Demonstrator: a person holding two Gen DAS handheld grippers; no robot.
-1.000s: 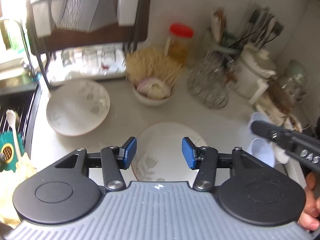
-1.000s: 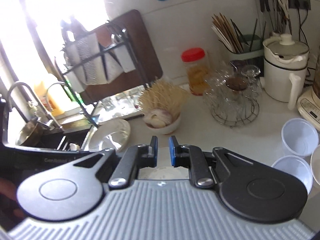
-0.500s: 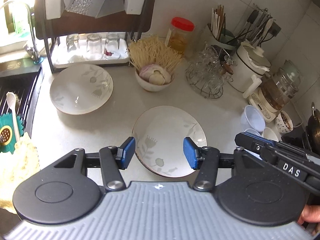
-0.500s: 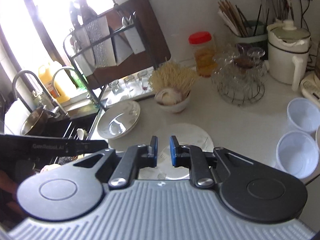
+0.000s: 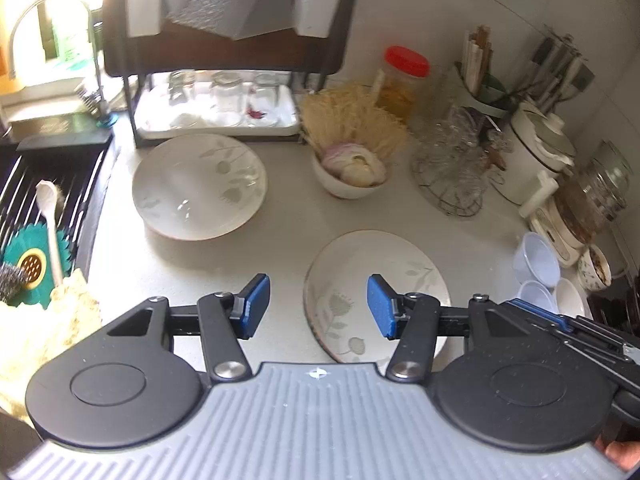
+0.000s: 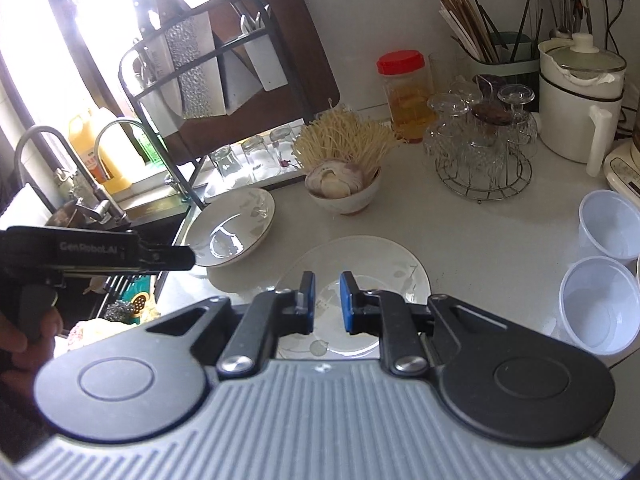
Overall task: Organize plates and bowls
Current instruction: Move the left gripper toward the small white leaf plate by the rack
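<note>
Crockery on the counter [image 5: 280, 220]: two white leaf-patterned plates, one near plate [image 5: 360, 280] at the front and one far plate [image 5: 200, 186] just before the rack [image 5: 224, 40]; they lie apart. One bowl [image 5: 348, 184] of garlic and noodles stands behind them. Three clear tubs [image 6: 600, 304] sit at the right edge, two showing in the right view. One red-lidded jar [image 6: 406, 94] and one wire stand of glasses [image 6: 482, 148] are at the back.

The left gripper [image 5: 318, 306] tilts steeply down over the near plate's left rim, jaws about half open, holding nothing. The right gripper [image 6: 327, 302] slants down over the same plate, its jaws narrowly apart and just opening, nothing between them.
</note>
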